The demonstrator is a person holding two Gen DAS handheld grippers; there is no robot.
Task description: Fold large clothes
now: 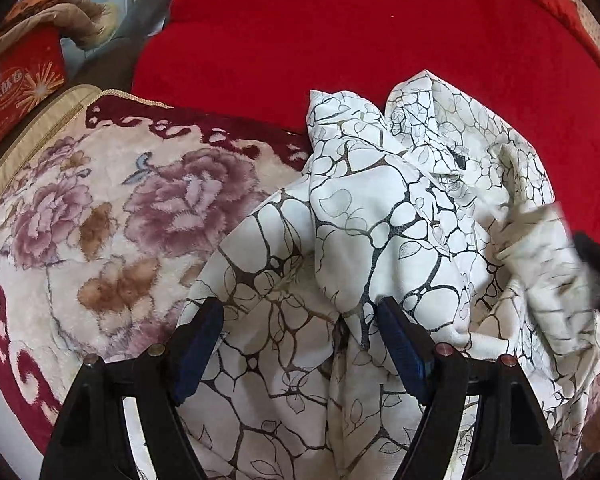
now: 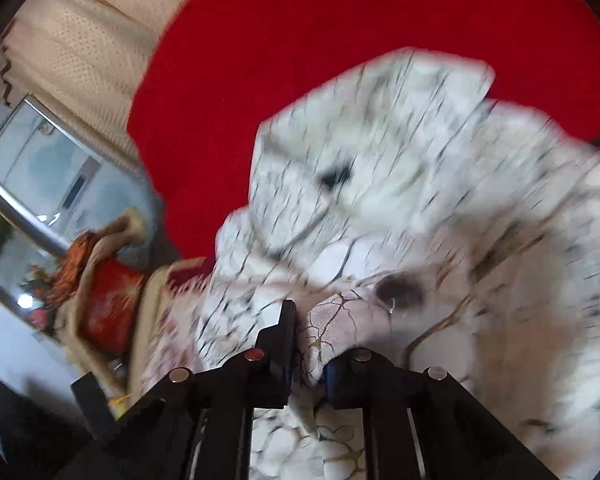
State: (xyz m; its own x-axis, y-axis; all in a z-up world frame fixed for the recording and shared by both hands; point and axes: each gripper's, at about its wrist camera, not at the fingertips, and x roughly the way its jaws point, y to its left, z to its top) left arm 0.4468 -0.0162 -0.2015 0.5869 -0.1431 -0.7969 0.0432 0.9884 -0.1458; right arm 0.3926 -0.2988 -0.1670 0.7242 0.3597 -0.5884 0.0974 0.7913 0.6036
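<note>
A large white garment with a black and brown vein print (image 1: 380, 216) lies crumpled on a red cover (image 1: 340, 40) and partly over a floral blanket. My left gripper (image 1: 300, 312) is open, its blue-padded fingers (image 1: 198, 344) spread over the cloth, with a fold rising between them. In the right wrist view the garment (image 2: 400, 160) is blurred by motion. My right gripper (image 2: 312, 320) is shut on a bunched fold of the garment (image 2: 336, 328). A dark blurred shape at the right edge of the left wrist view (image 1: 596, 264) is probably the right gripper.
A cream blanket with purple flowers and a maroon border (image 1: 120, 208) lies left of the garment. A red box (image 1: 16, 92) and a fur-trimmed cloth (image 1: 84, 16) sit at the far left. A beige textured cover (image 2: 84, 40) and a grey appliance (image 2: 48, 164) stand beyond the red cover.
</note>
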